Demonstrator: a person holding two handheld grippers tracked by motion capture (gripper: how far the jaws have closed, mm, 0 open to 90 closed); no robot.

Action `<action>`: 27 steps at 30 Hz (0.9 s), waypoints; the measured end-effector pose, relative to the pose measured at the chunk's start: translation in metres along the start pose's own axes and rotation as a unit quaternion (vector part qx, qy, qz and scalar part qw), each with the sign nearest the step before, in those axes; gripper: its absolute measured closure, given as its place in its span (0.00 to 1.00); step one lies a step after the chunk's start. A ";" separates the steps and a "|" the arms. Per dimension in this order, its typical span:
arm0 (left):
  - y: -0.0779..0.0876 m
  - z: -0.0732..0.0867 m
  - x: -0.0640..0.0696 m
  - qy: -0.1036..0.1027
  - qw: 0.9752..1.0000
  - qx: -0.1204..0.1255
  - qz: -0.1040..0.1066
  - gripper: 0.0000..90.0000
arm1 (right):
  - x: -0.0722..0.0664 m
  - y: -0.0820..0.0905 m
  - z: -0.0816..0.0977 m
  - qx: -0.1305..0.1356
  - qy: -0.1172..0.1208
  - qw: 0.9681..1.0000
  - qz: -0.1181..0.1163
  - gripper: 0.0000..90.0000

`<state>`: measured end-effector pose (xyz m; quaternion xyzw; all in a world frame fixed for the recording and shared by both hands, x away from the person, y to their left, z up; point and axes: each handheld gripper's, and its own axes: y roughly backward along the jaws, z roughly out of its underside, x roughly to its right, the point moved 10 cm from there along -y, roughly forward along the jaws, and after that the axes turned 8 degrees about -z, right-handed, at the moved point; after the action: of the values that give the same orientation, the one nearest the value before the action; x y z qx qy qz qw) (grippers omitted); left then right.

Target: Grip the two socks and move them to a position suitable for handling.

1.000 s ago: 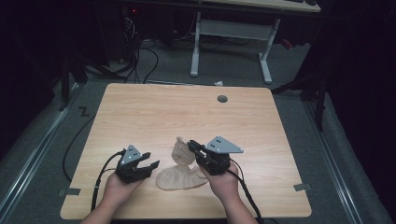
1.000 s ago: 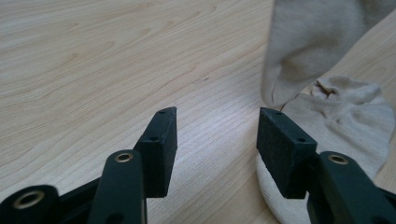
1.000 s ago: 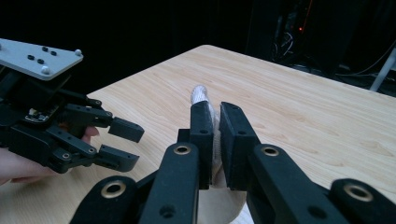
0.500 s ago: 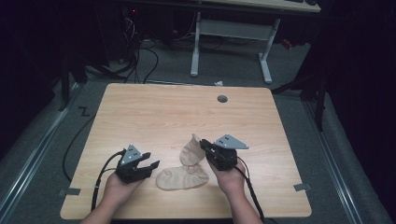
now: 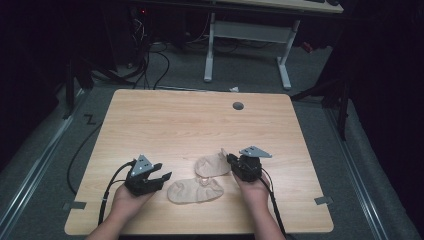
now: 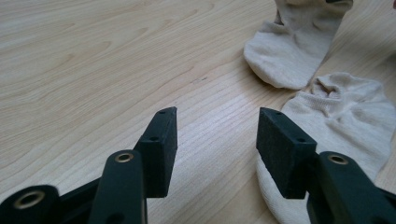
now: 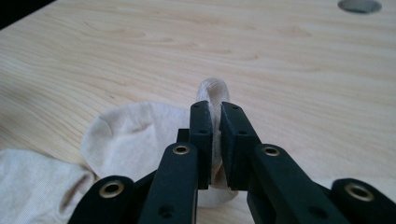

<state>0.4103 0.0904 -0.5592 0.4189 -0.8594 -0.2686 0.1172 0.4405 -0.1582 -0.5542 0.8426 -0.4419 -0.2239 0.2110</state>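
Wooden table (image 5: 165,120): right gripper (image 5: 231,160) clamped on upper sock (image 5: 212,165), left gripper (image 5: 162,180) agape beside lower sock (image 5: 196,190).

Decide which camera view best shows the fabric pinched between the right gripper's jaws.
The right gripper view: the right gripper has its jaws clamped on the cuff of the beige cotton sock, seen close. The high view shows that sock small; the left gripper view shows its toe.
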 end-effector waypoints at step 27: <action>-0.025 0.003 0.015 0.002 0.999 -0.029 0.015 0.57 | -0.006 -0.023 0.033 -0.075 -0.026 0.996 -0.038 0.92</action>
<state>0.4160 0.0678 -0.5762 0.4031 -0.8572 -0.2908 0.1348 0.4340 -0.1460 -0.5922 0.8344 -0.3970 -0.2863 0.2533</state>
